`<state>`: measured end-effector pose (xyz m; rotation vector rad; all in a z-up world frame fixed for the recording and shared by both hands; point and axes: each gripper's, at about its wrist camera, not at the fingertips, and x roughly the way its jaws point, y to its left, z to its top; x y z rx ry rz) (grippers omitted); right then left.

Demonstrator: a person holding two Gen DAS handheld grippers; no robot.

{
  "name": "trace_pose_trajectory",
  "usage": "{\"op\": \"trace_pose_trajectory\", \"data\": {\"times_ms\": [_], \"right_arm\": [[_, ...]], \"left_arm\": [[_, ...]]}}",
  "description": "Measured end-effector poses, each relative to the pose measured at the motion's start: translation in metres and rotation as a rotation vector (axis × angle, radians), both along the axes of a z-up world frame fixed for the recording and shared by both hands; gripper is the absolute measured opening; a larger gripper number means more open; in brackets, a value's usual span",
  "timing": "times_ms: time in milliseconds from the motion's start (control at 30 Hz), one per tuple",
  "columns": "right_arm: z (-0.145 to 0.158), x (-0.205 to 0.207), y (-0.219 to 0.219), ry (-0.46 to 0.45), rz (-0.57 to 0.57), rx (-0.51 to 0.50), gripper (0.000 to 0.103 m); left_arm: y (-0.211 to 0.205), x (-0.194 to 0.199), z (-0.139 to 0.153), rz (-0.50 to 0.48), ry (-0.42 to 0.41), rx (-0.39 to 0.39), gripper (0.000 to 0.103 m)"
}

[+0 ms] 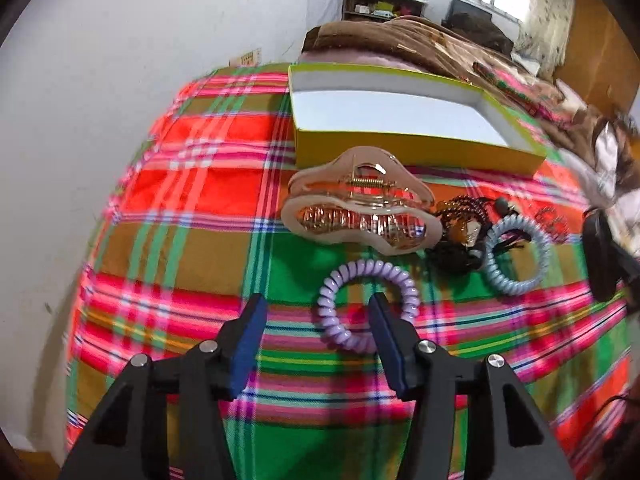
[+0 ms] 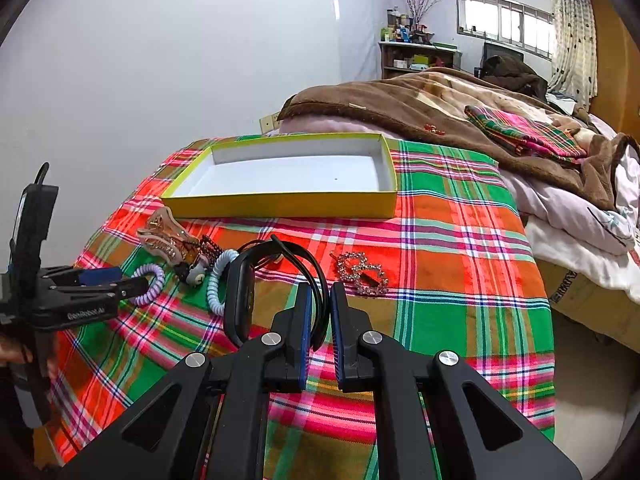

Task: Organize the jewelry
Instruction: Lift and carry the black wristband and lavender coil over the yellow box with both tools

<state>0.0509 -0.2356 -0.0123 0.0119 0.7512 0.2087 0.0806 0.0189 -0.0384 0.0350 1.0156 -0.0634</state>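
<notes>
Right tool (image 2: 320,304) is clamping a black headband (image 2: 308,264) btwn its blue pads (image 2: 305,320) — band arching up and away over the plaid cloth (image 2: 440,240). Left tool (image 1: 318,320) is hanging released, fingers wide apart, one pad (image 1: 384,332) sitting inside the purple spiral hair tie's (image 1: 332,320) ring, w/ the other outside it; not gripping.

Yellow box (image 1: 400,146) is lying open at the far edge of the tabletop, white inside. Pink claw clip (image 1: 360,216) is sitting just in front of the box, nearer the tabletop's left edge. Brown bead bracelet (image 1: 460,208) is touching the clip's right end; blue spiral hair tie (image 1: 516,284) is lying just right of the beads. Rhinestone hair clip (image 2: 362,272) is resting mid-tabletop, apart from the pile — near right tool's tips.
</notes>
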Motion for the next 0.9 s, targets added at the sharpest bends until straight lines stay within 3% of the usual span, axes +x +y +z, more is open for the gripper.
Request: {"op": "trace_pose_trajectory", "data": {"times_ms": [67,133,200,233,533,900], "right_arm": [[0.0,0.0,0.0,0.0,0.0,0.0,0.009],[0.001,0.001,0.0,-0.001,0.001,-0.001,0.009],[0.001,0.0,0.001,-0.003,0.001,-0.002,0.009],[0.002,0.001,0.001,-0.003,0.0,-0.002,0.009],[0.008,-0.001,0.001,-0.013,-0.007,-0.005,0.009],[0.03,0.01,0.006,-0.051,-0.004,-0.004,0.009]], "left_arm": [[-0.002,0.001,0.0,-0.008,-0.011,0.017,0.055],[-0.003,0.002,0.001,-0.018,-0.011,0.018,0.047],[-0.005,0.003,0.003,-0.038,-0.004,0.019,0.017],[-0.006,0.003,0.003,-0.048,-0.001,0.016,0.012],[0.001,-0.006,0.014,-0.062,-0.015,-0.062,0.01],[0.002,-0.007,0.058,-0.097,-0.102,-0.117,0.01]]}}
